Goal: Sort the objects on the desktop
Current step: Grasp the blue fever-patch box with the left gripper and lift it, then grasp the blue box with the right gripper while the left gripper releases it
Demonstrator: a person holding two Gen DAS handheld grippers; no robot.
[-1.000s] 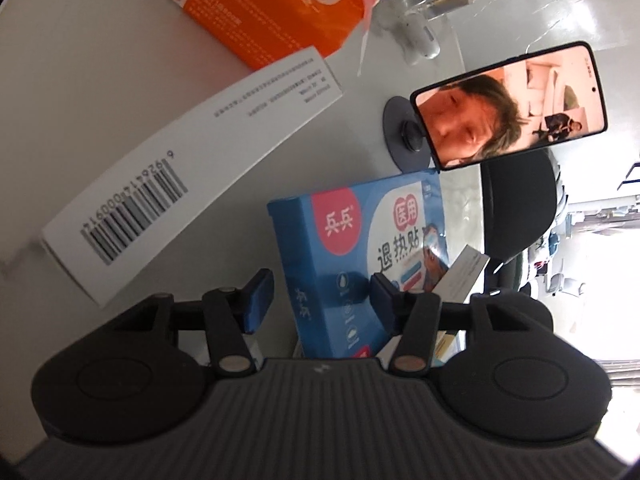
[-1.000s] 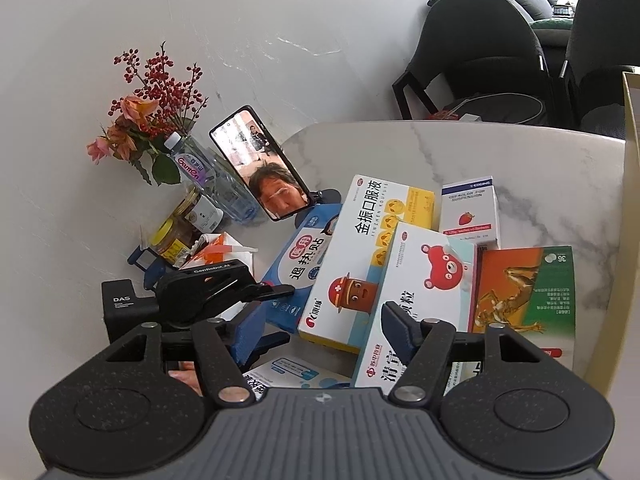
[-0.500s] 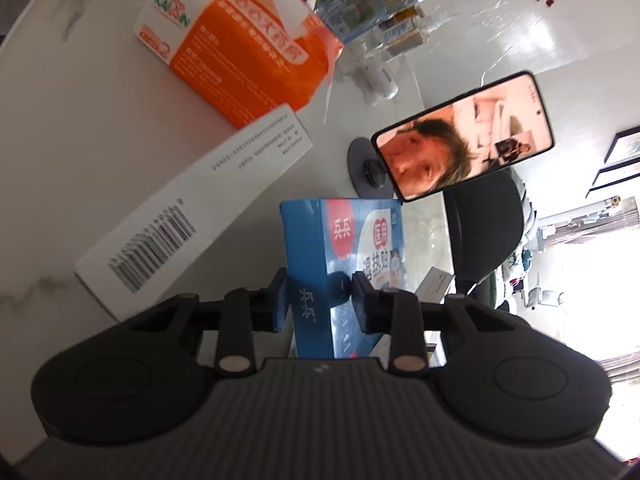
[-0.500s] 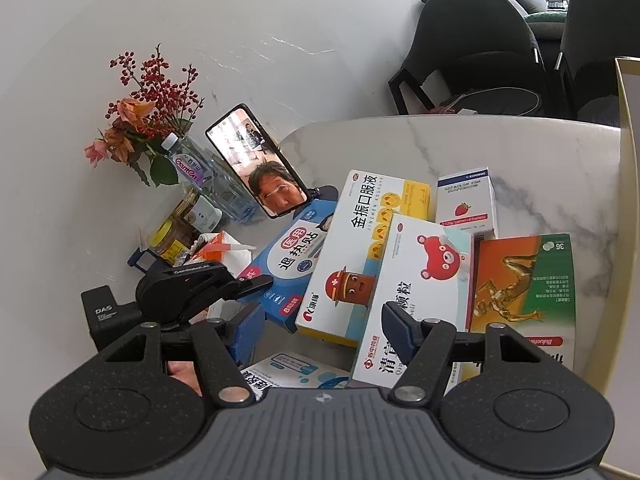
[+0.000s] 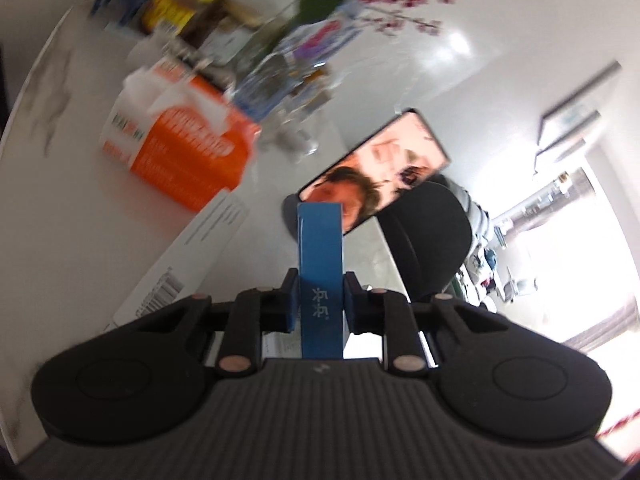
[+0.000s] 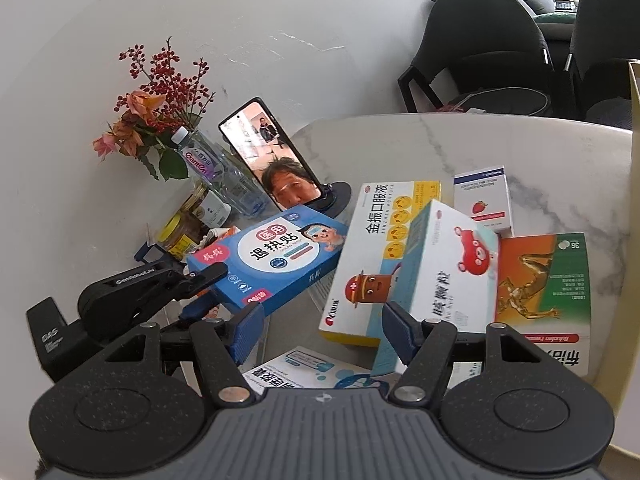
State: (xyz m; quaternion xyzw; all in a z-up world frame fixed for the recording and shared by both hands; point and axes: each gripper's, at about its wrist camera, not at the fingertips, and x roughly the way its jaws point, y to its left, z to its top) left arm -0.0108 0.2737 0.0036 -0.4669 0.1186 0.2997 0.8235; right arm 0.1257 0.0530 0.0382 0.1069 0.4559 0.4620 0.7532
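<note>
My left gripper (image 5: 321,294) is shut on the blue medicine box (image 5: 321,264), pinching its narrow edge and holding it up off the table. In the right wrist view the same blue box (image 6: 276,256) hangs tilted in the left gripper (image 6: 208,276). My right gripper (image 6: 324,330) is open and empty, its fingers above a white and blue box (image 6: 304,368). A white box with a red bear (image 6: 440,276) leans on a yellow and white box (image 6: 384,236). An orange and green box (image 6: 540,292) and a small strawberry box (image 6: 482,200) lie to the right.
An orange tissue box (image 5: 188,152) and a long white barcode box (image 5: 176,264) lie on the marble table (image 6: 460,144). A phone on a stand (image 6: 268,156), a water bottle (image 6: 216,172), jars and a flower vase (image 6: 156,116) stand at the wall. Dark chairs (image 6: 480,40) stand beyond.
My left gripper has lifted the blue box off the table and swung upward, so the box now shows edge-on. The right gripper has moved slightly forward over the boxes and stays open.
</note>
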